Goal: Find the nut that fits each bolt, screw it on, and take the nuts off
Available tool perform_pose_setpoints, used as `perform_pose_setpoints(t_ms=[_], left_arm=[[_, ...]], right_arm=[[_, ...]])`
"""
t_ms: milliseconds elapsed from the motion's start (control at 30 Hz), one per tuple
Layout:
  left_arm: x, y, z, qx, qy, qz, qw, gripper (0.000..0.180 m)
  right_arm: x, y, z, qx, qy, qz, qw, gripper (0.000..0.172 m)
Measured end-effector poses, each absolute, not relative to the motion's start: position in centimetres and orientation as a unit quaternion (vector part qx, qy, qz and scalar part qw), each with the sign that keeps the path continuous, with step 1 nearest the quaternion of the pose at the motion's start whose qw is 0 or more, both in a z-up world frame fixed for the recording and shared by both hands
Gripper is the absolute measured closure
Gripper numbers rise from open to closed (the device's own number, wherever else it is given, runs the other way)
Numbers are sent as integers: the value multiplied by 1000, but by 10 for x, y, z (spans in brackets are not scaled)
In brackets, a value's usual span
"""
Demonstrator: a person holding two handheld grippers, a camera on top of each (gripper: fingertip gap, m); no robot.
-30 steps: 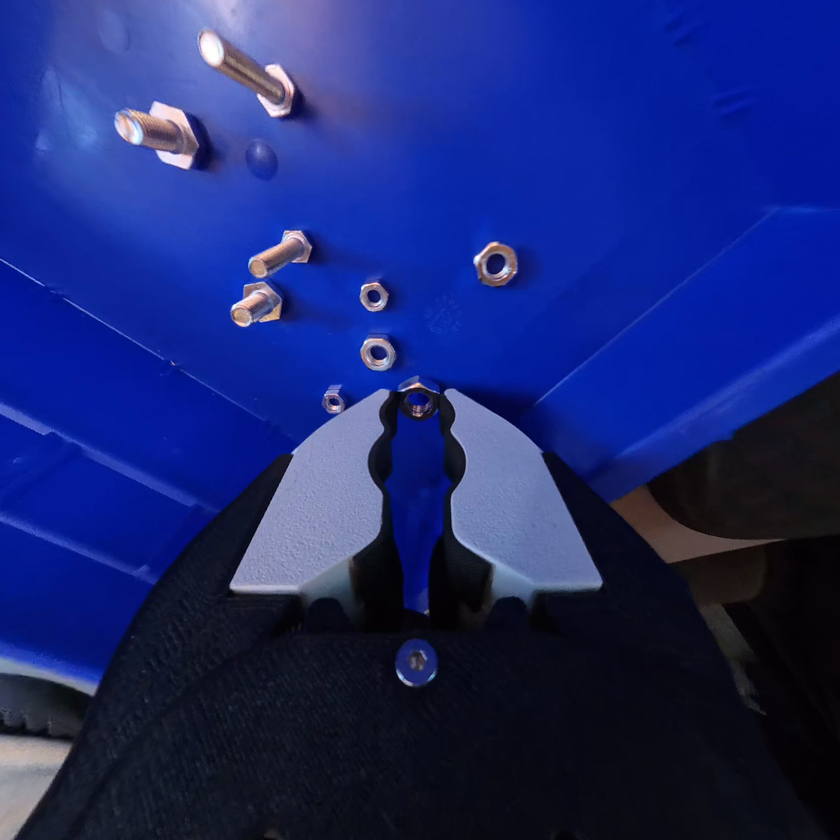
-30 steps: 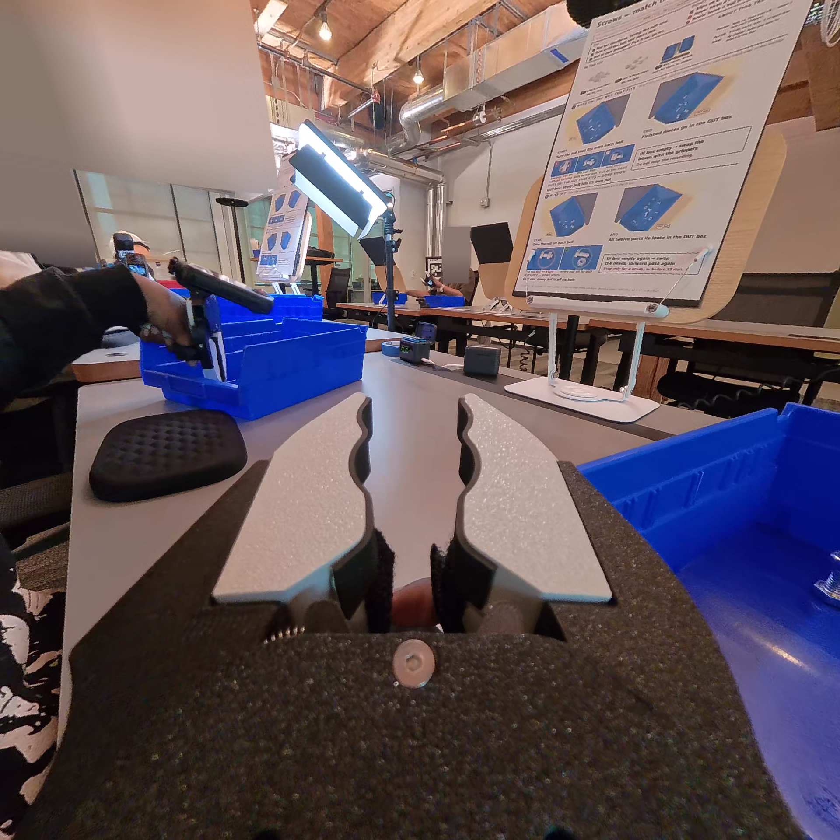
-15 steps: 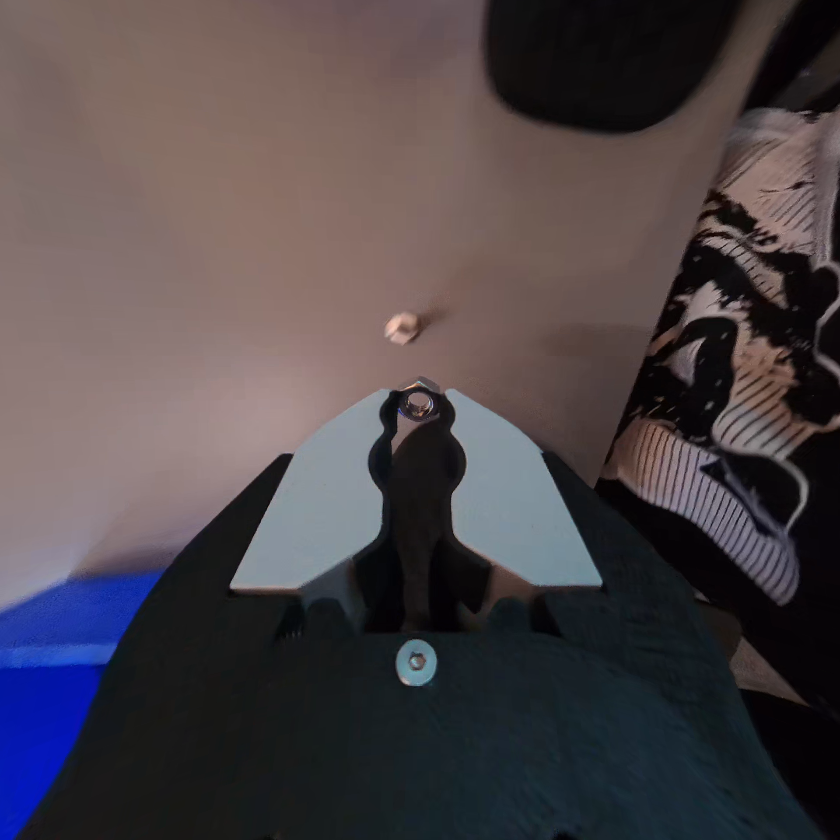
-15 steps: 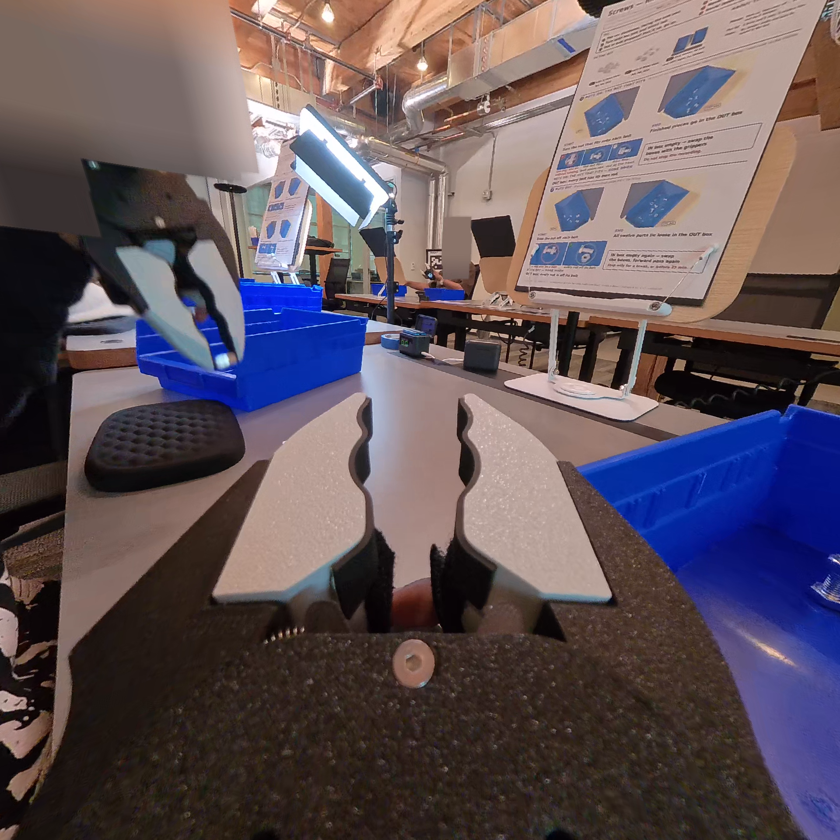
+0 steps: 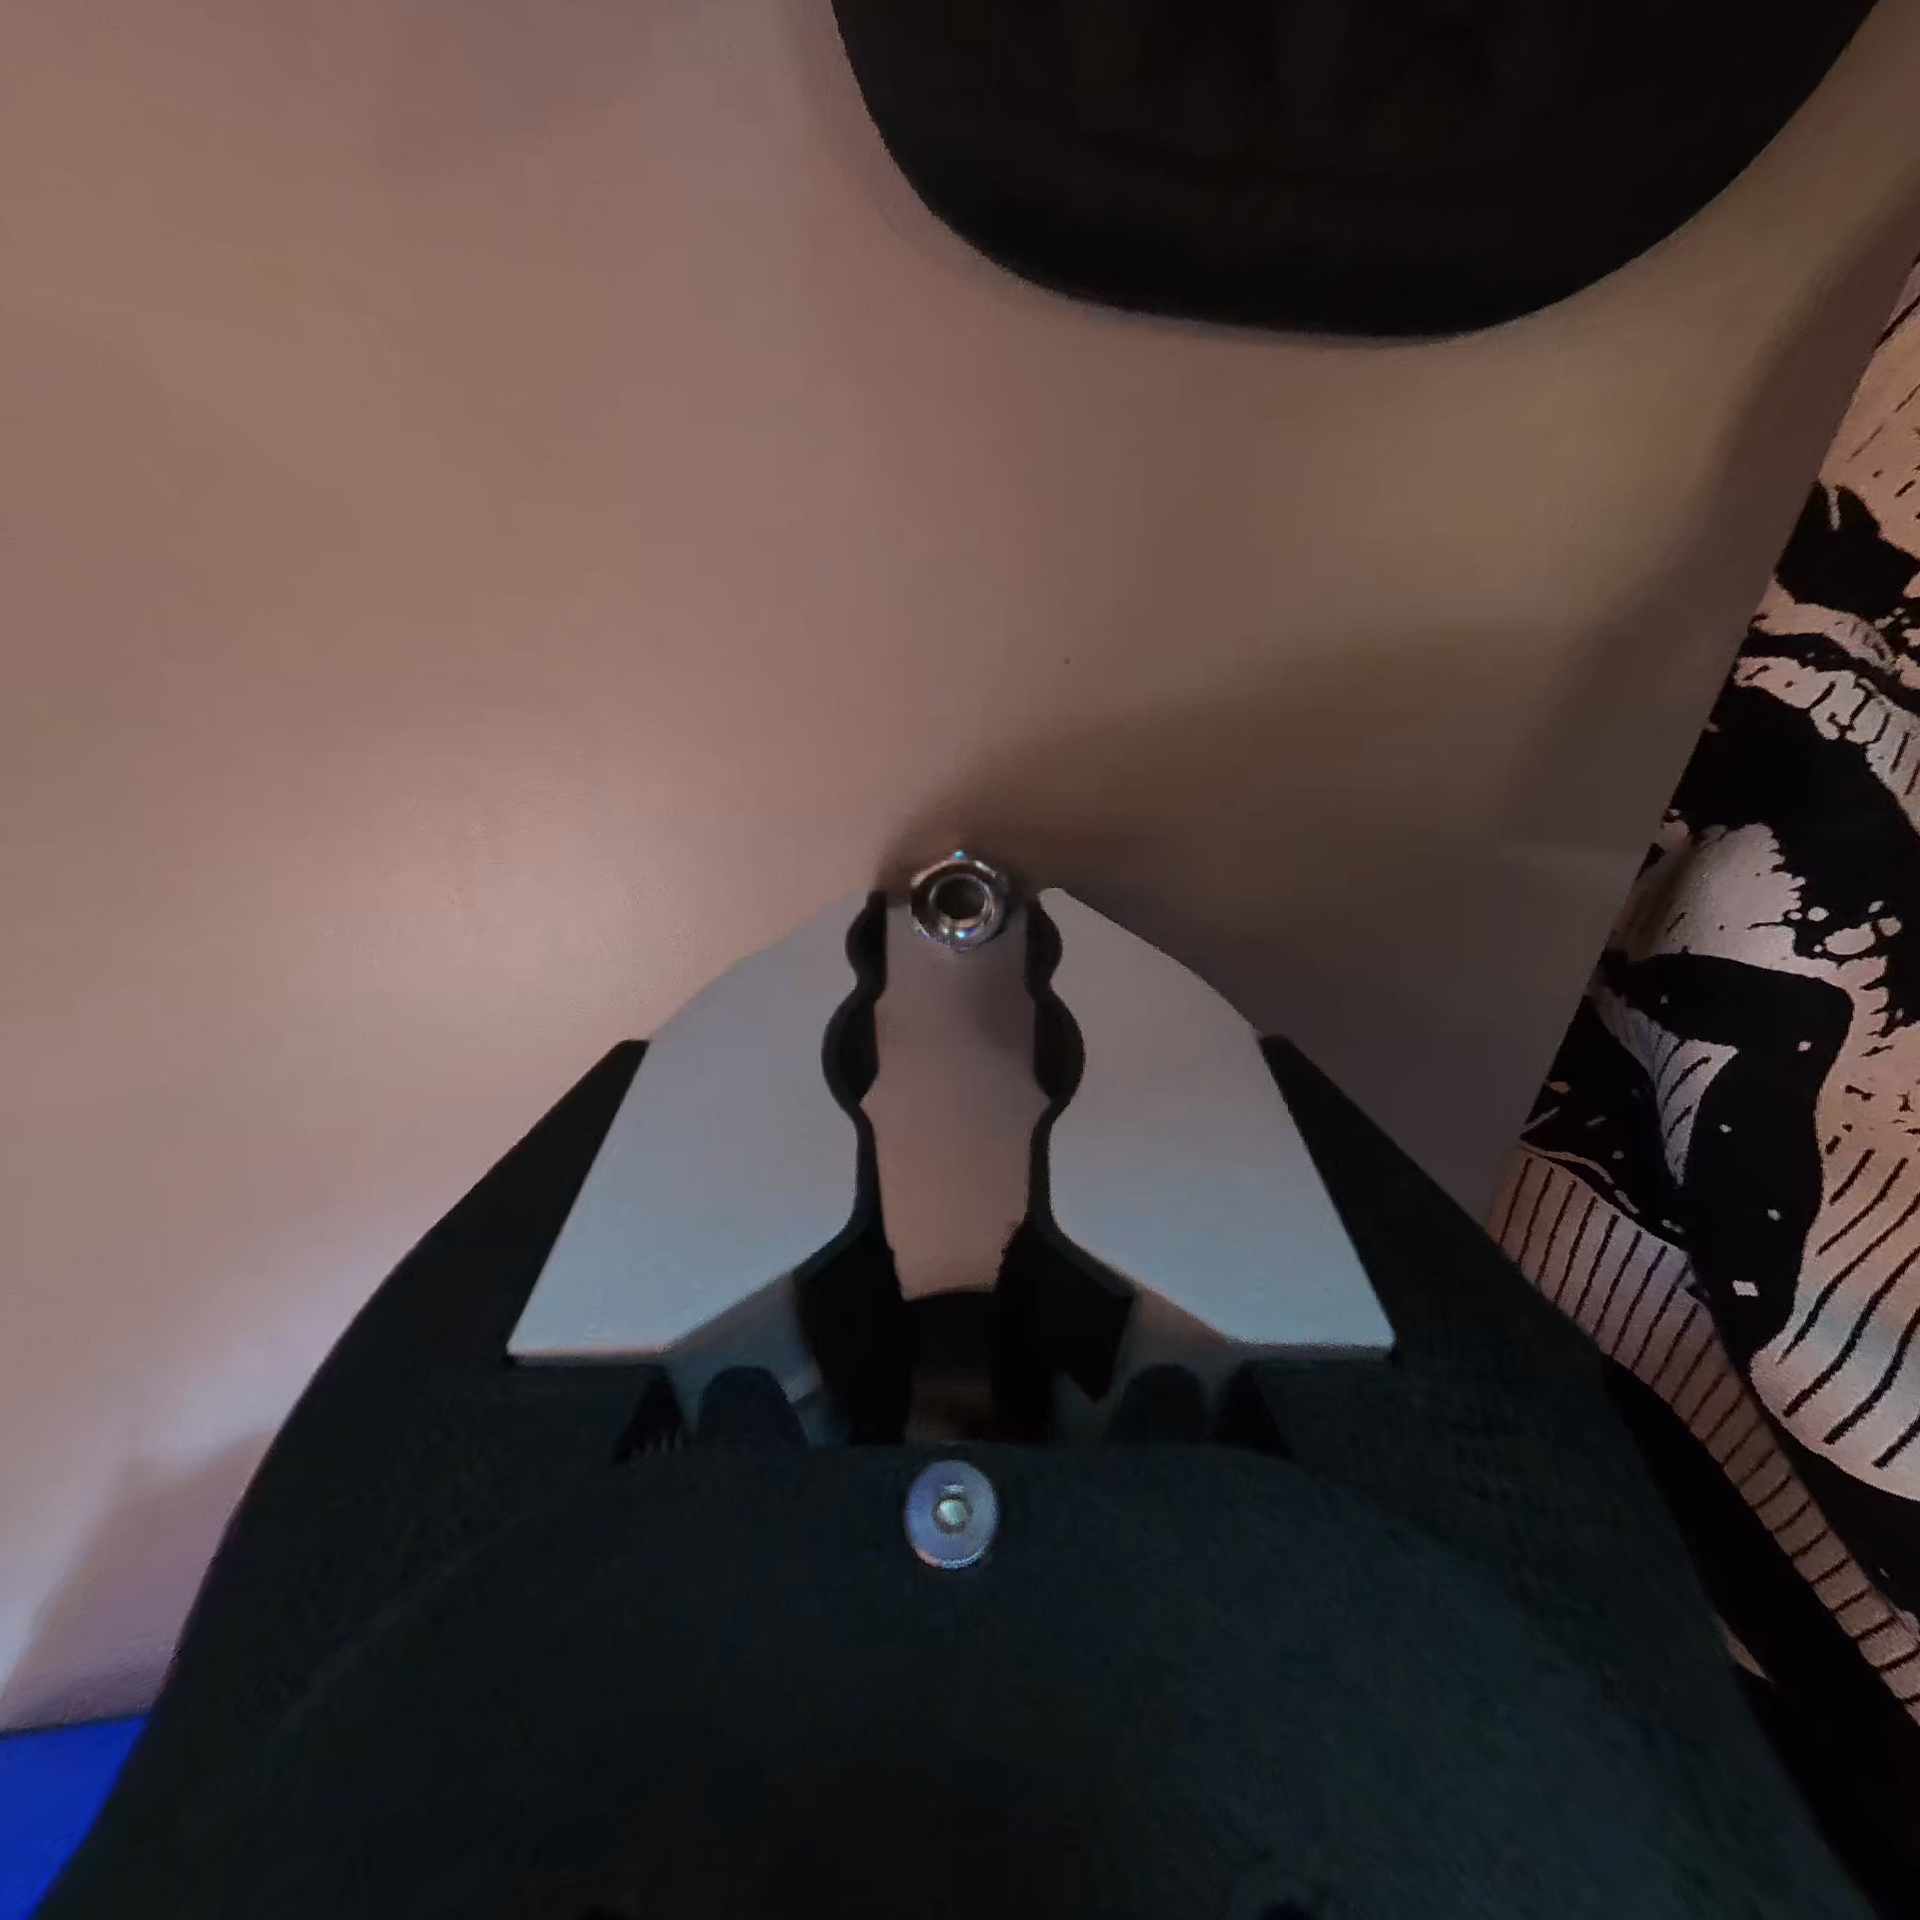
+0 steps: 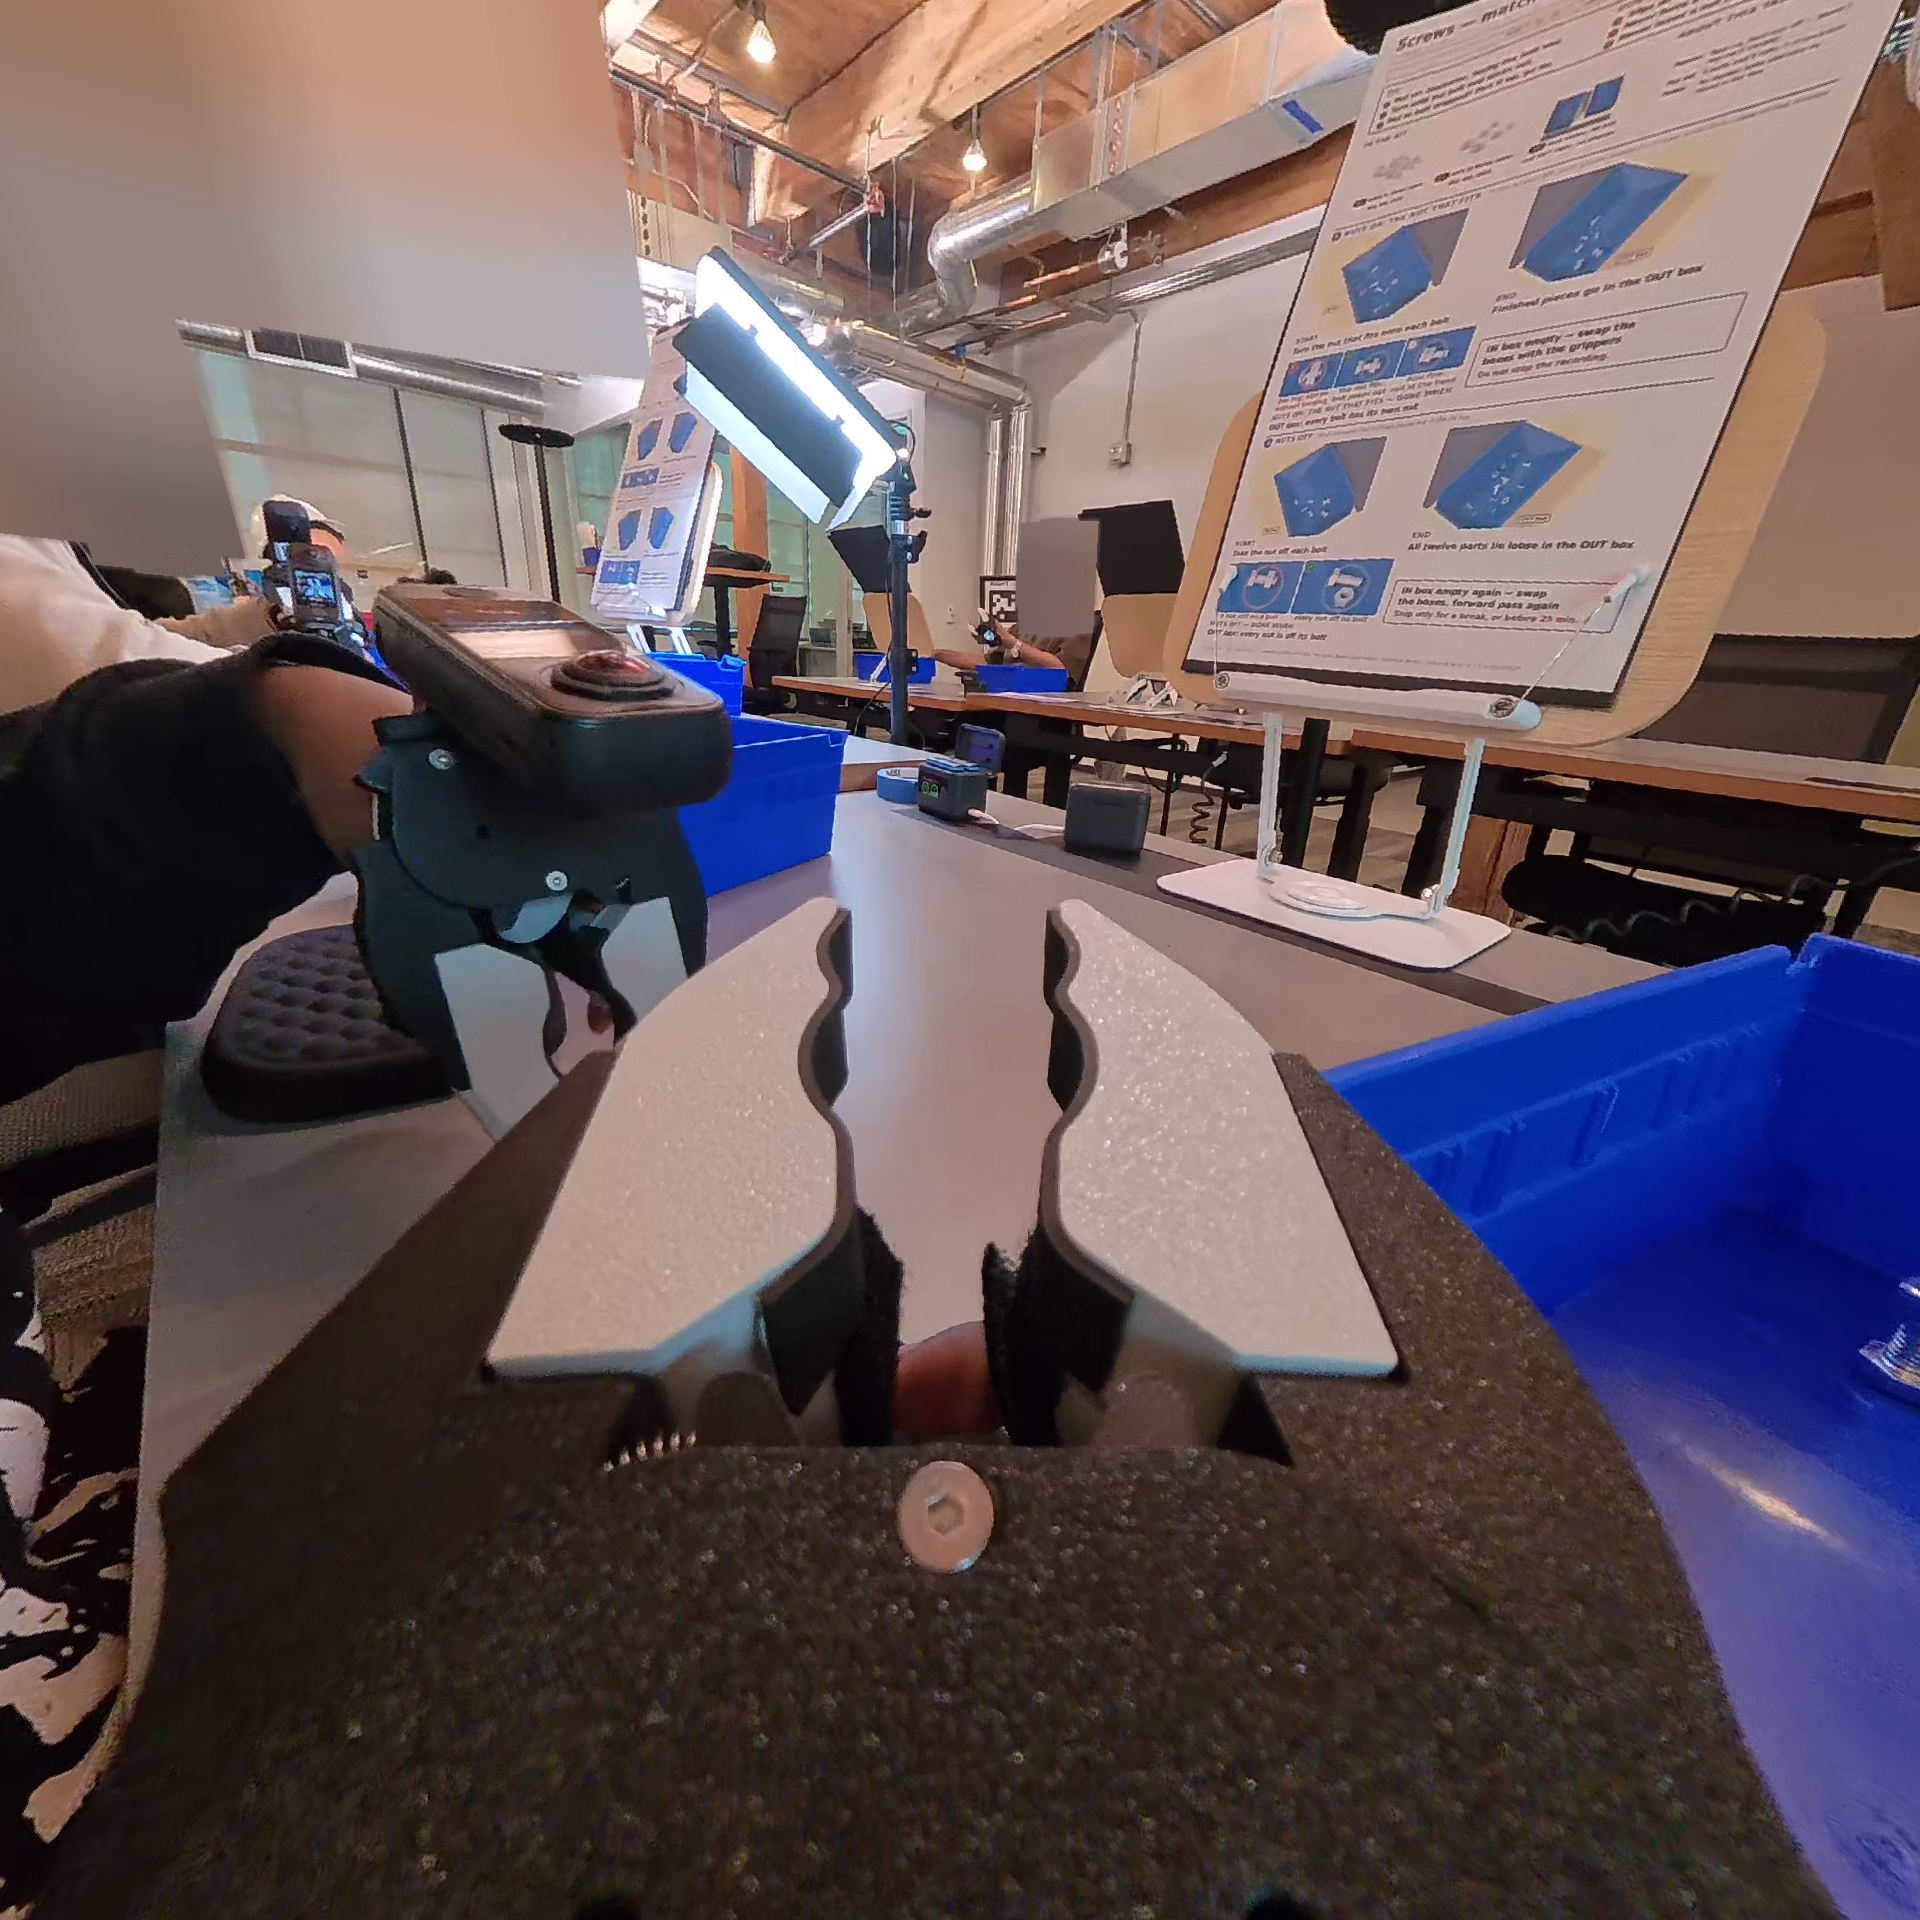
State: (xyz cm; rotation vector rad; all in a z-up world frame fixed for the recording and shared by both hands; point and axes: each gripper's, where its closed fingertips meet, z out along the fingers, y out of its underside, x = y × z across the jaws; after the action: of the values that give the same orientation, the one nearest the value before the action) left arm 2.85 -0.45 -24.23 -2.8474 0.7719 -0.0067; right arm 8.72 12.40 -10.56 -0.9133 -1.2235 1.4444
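So our left gripper (image 5: 956, 920) has just let go: jaws apart, the small silver nut (image 5: 956, 912) sits loose on the table between the tips. Right gripper (image 6: 948, 935) stays open, empty.

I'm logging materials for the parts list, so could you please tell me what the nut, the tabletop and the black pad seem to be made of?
Nut: bright plated steel, most likely, given mirror-like glints.
Tabletop: smooth matte grey laminate, probably; soft, even sheen.
Black pad: soft rubber or foam, apparently, with a dimpled matte surface.
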Motion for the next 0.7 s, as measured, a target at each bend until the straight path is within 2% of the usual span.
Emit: perform_pose_setpoints(t_ms=[67,133,333,433,567,700], left_arm=[[30,-6,-235,-960,252,-9,119,151],[28,-6,-219,-958,225,-17,178,147],[5,-5,-138,-842,88,-100,523,139],[-6,-24,-109,-750,40,-144,644,133],[-18,-46,-97,-683,18,-129,719,131],[-18,-52,-103,-674,24,-125,728,131]], right_arm=[[86,123,-106,-378,-509,595,495,136],[85,122,-107,-381,-514,591,491,136],[64,94,-108,-380,-572,571,450,134],[44,69,-114,-385,-614,561,399,134],[13,20,-139,-389,-683,544,295,139],[-17,-11,-183,-411,-742,481,224,141]])
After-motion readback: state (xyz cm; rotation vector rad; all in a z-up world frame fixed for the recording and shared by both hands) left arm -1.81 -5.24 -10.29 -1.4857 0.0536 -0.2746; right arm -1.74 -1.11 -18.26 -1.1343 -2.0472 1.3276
